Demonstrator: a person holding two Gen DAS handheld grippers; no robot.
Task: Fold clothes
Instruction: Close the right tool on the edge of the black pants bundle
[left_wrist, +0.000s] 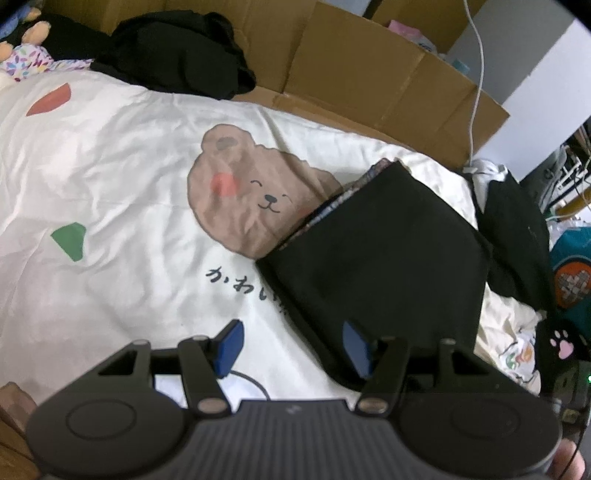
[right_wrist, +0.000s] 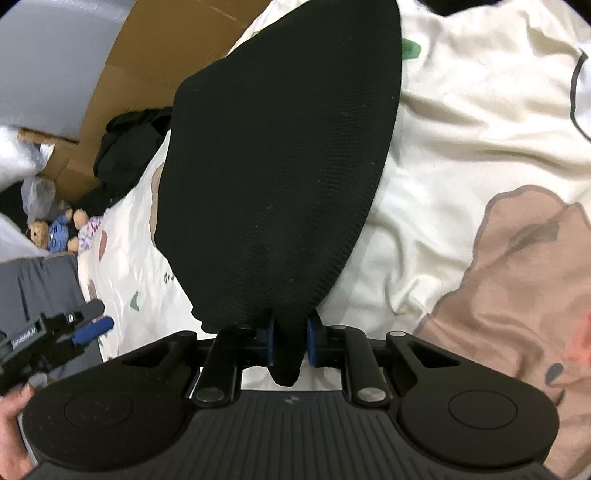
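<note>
Right tool (right_wrist: 290, 341) — black garment (right_wrist: 280, 166) (pinched corner)

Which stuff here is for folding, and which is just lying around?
For the folding:
- black garment, pinched by the right tool
- left tool, open
- bear-print bedsheet under it

Just lying around:
- cardboard boxes
- teddy bear
- black clothes pile
- white cable

Soft even indoor light, slight blur, fisheye bending, dark corners
</note>
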